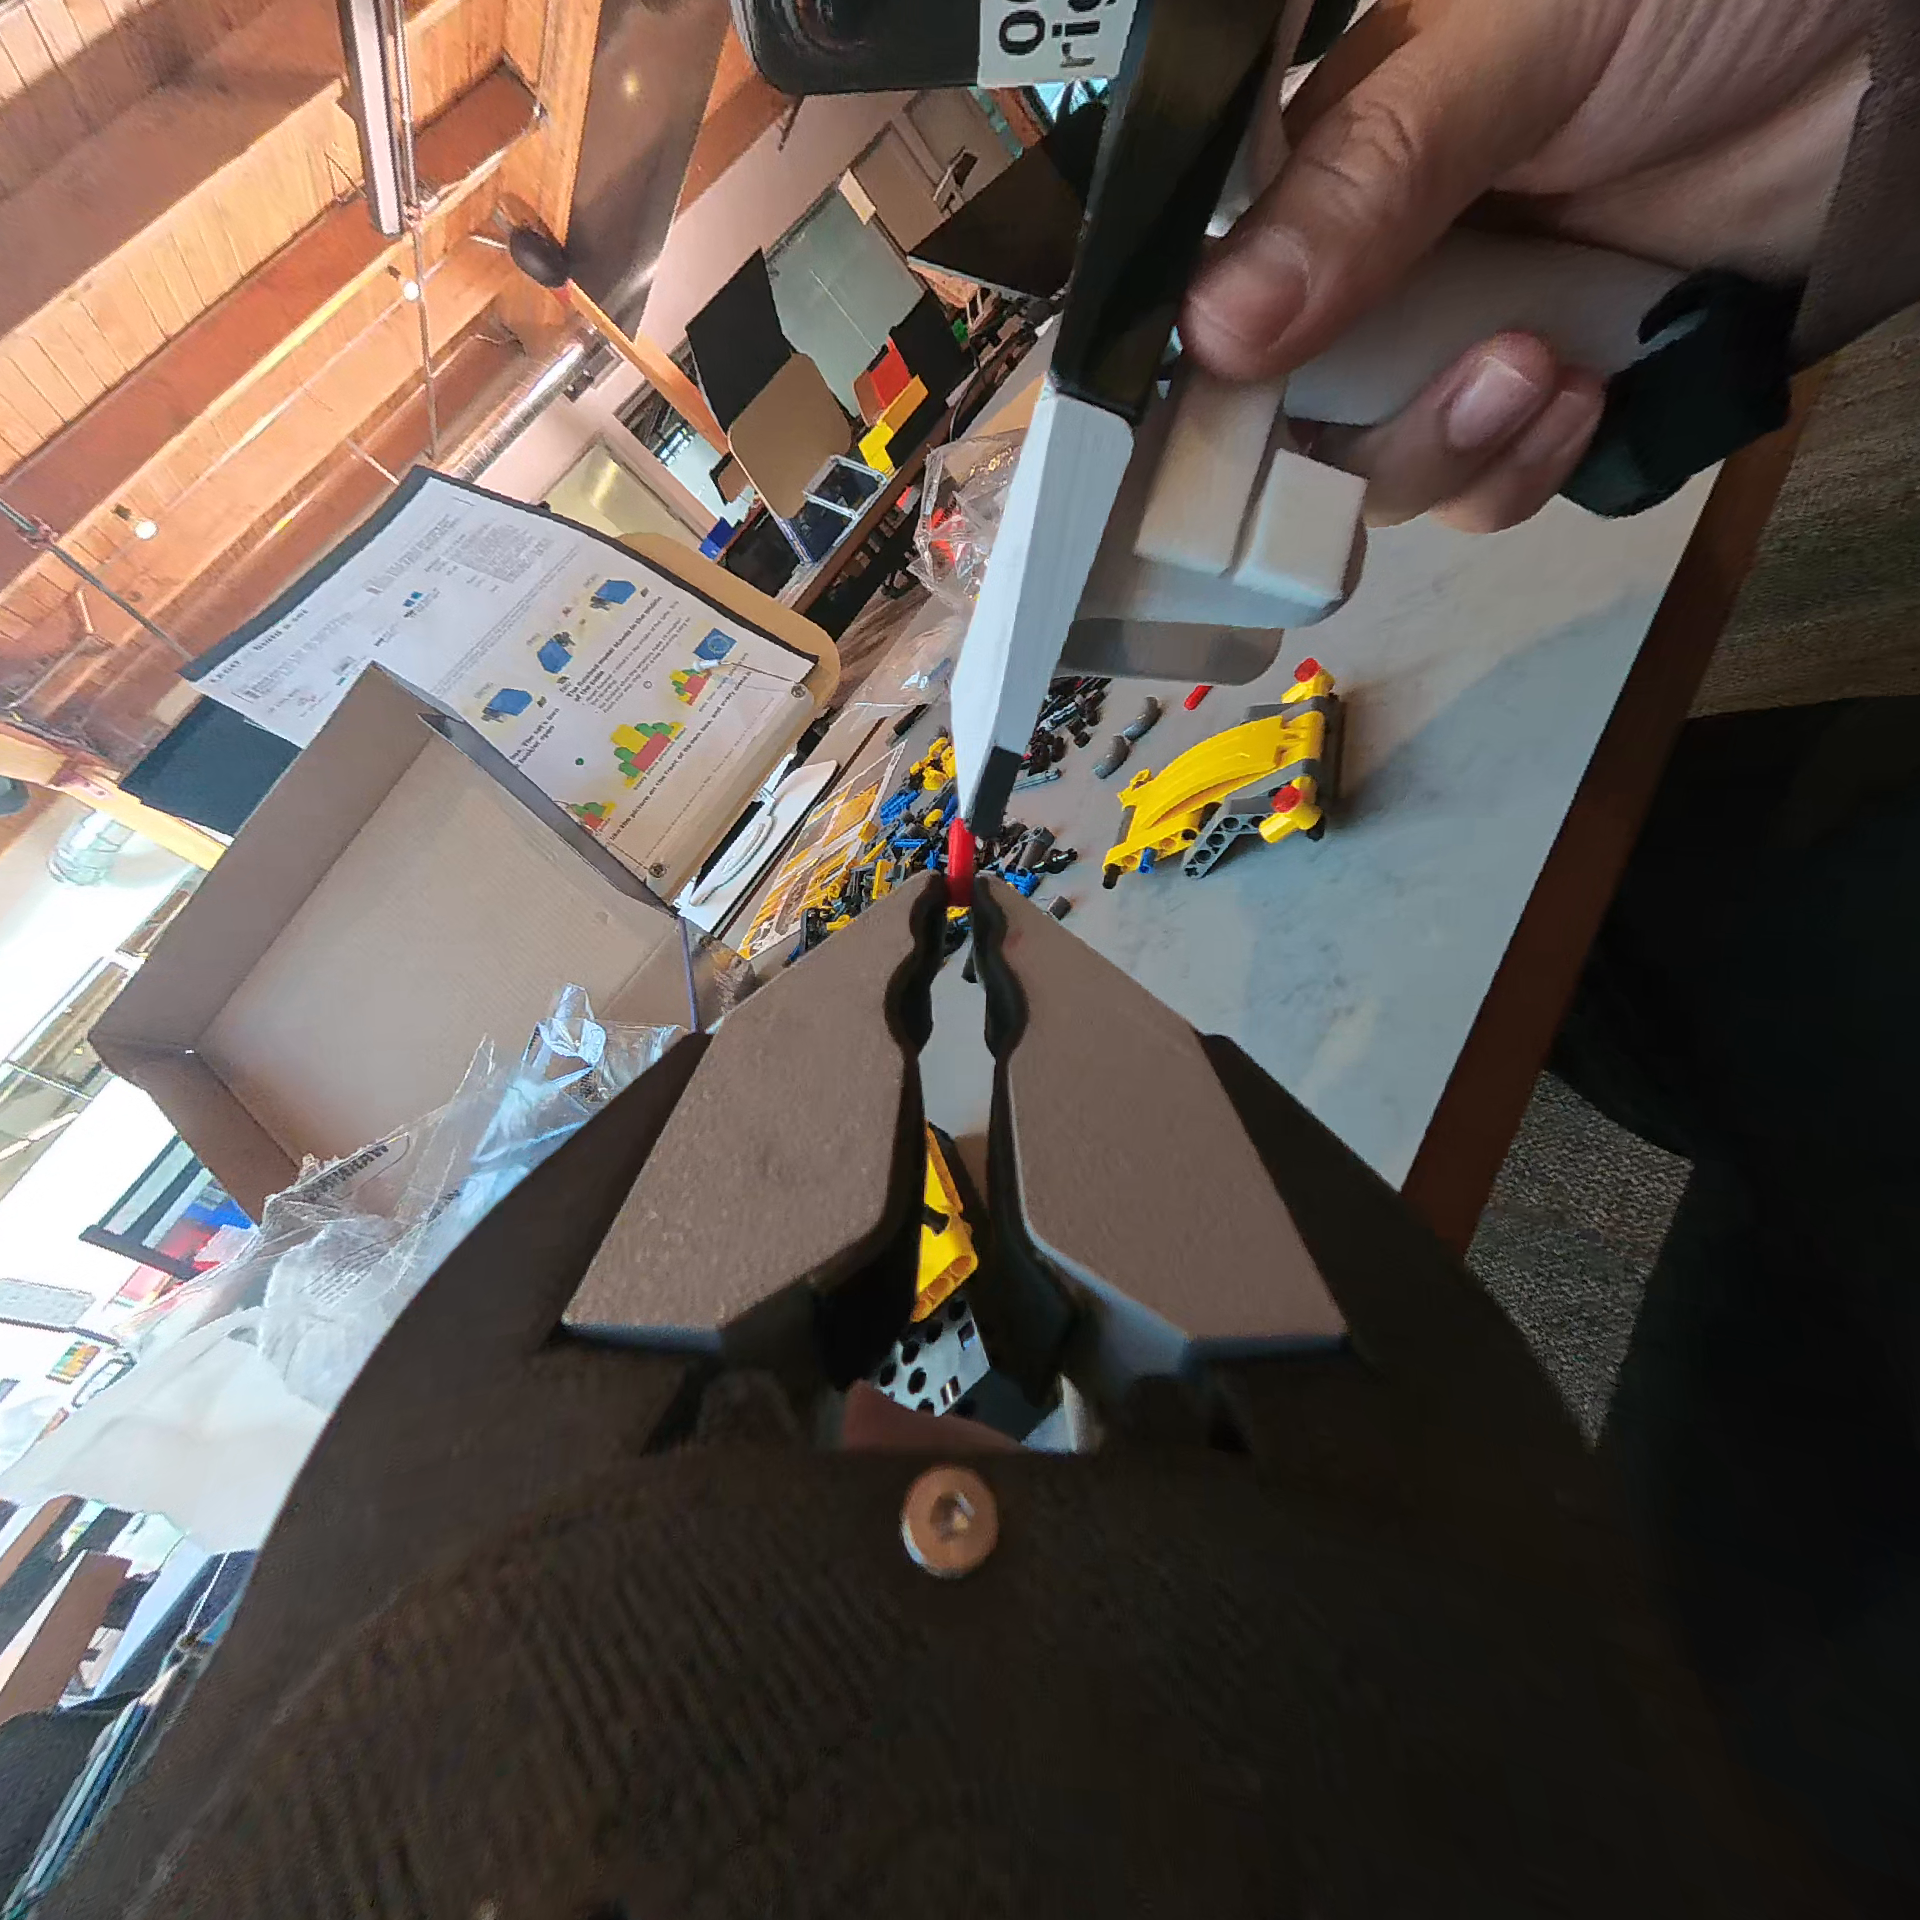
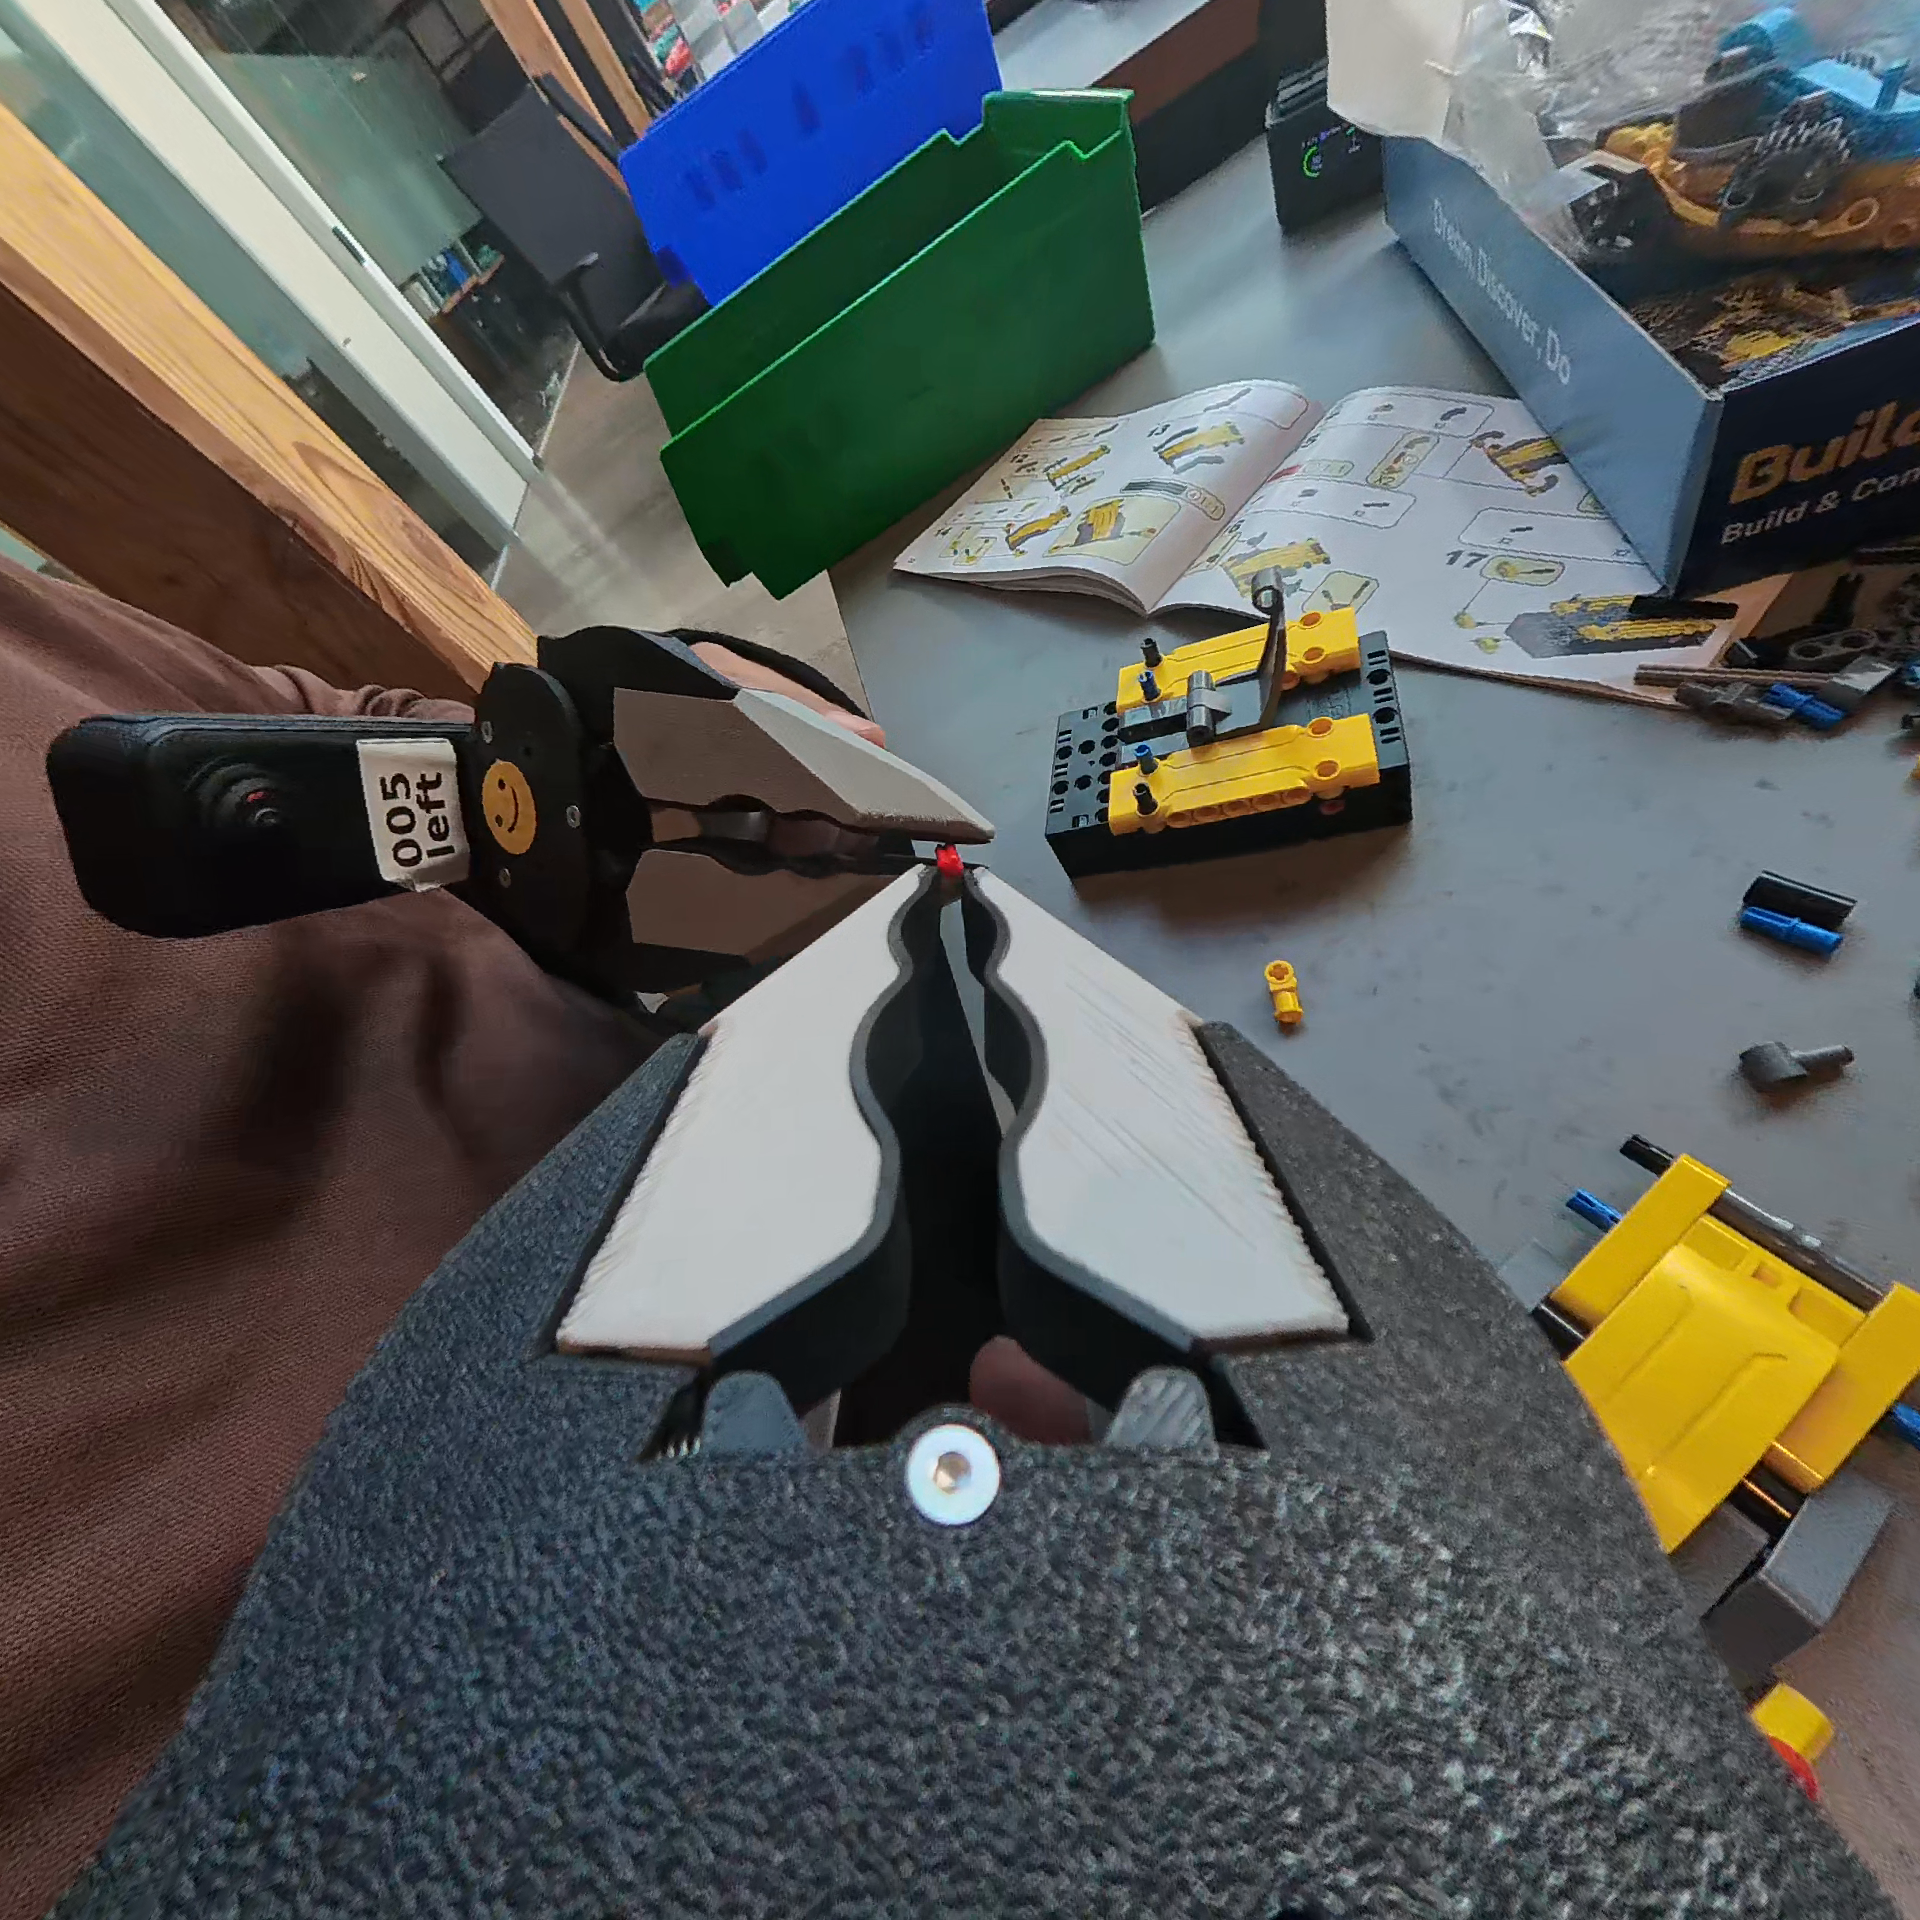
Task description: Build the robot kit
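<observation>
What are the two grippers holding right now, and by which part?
A small red pin: the left gripper pinches one end, the right gripper the other.

Your left wrist view rides close behind its own fingers, rolled sideways, facing across the grey table (image 1: 1351, 935) toward the ceiling beams. Your right wrist view looks forward and down over the same table (image 2: 1558, 831) from close in. Both share the small red piece (image 1: 960, 854) (image 2: 947, 859) where the tips meet.
</observation>
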A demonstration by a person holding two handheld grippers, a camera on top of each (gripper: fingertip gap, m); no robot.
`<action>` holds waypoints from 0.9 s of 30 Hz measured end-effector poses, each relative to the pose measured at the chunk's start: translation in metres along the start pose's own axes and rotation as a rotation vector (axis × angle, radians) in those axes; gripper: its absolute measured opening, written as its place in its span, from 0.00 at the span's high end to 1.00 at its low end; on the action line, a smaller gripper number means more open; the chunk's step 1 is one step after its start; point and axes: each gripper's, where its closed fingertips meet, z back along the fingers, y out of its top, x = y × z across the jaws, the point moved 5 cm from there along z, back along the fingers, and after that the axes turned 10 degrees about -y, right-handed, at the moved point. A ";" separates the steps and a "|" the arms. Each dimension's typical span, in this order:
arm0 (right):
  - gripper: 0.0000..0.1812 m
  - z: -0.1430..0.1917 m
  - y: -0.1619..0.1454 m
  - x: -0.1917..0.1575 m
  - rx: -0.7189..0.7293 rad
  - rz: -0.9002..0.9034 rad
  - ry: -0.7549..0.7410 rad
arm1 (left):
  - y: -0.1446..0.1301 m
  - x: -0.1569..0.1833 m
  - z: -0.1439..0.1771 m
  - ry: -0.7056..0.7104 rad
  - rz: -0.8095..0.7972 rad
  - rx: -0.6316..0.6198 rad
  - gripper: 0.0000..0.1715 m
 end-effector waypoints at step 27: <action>0.97 0.049 -0.023 0.037 0.032 0.004 -0.207 | -0.039 -0.005 -0.037 -0.504 0.352 -0.508 0.79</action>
